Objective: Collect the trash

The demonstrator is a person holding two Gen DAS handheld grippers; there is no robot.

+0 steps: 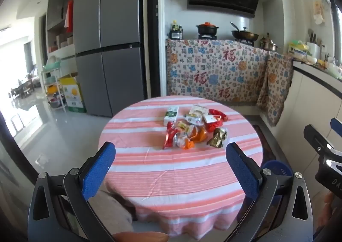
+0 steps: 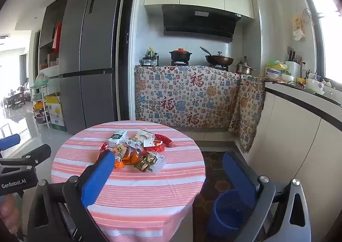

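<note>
- Left gripper (image 1: 171, 164): blue-padded jaws spread wide, nothing between them, hovering over the near edge of the table.
- Right gripper (image 2: 168, 174): jaws likewise wide apart and empty; the left gripper shows at 9 o'clock in its view.
- Blue bin (image 2: 224, 210): on the floor just beside the table, at 5 o'clock in the right view.
- Round table (image 1: 181, 177): pink-and-white striped cloth.
- Trash pile (image 1: 193, 127): crumpled wrappers and packets heaped at the table's middle, toward 12 o'clock; gold wrapper (image 1: 218, 137) at its right edge.
- Patterned cloth (image 1: 213, 71): draped over the counter beyond.
- Grey refrigerator (image 1: 109, 39): at 11 o'clock.
</note>
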